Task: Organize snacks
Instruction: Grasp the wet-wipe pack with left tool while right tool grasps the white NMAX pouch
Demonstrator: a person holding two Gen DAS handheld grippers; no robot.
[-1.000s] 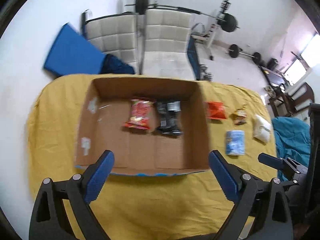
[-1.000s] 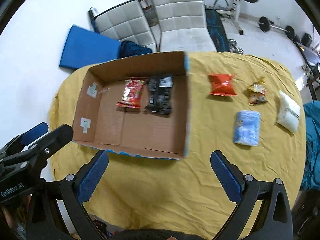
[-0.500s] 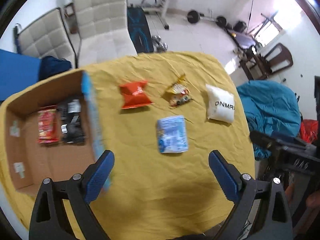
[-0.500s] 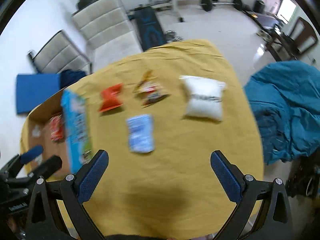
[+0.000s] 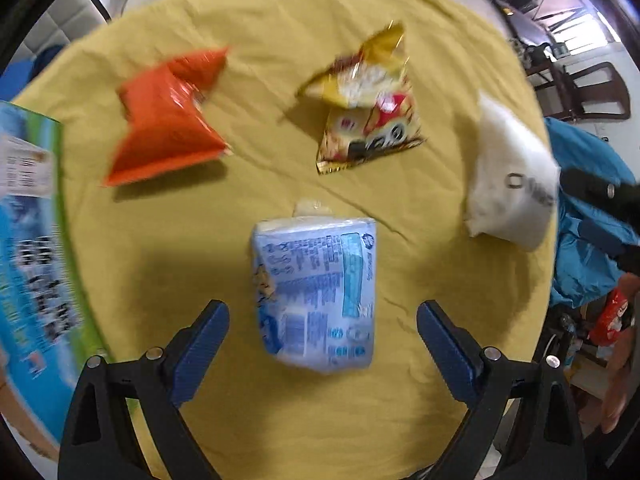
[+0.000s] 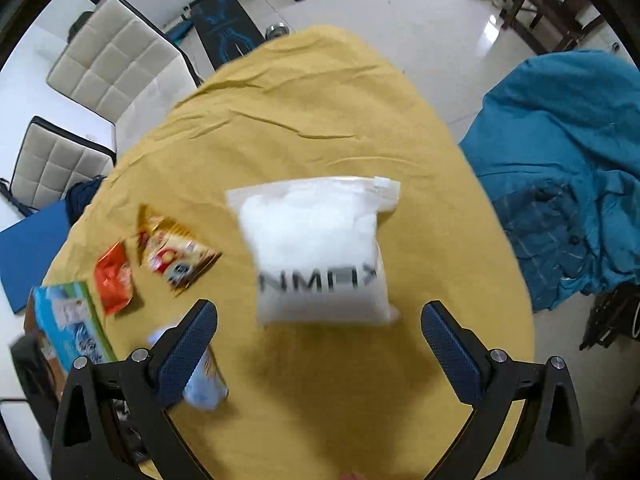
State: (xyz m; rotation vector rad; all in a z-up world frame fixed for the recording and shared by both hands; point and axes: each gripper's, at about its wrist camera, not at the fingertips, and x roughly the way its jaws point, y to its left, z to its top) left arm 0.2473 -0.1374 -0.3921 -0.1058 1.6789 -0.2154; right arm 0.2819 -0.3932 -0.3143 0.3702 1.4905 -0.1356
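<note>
My left gripper (image 5: 322, 330) hangs open over a light blue snack pack (image 5: 316, 288) that lies on the yellow tablecloth (image 5: 280, 20), its near end between the blue pads without touching them. Beyond it lie an orange packet (image 5: 168, 120) and a gold-and-red packet (image 5: 368, 108). My right gripper (image 6: 318, 336) is open above a white bag with black letters (image 6: 316, 248), whose near edge sits between the fingers. The white bag (image 5: 508, 184) also shows at the right of the left wrist view. The cardboard box's printed wall (image 5: 32, 240) stands at the left edge.
Two padded white chairs (image 6: 108, 68) stand past the table's far side. A teal cloth heap (image 6: 560, 168) lies right of the table. The table edge curves close behind the white bag on the right. The other gripper's black frame (image 5: 600, 196) pokes in at the right.
Both grippers swung right from the box to the loose snacks and dropped lower. The left now sits over the blue pack, the right over the white bag. Both stay open.
</note>
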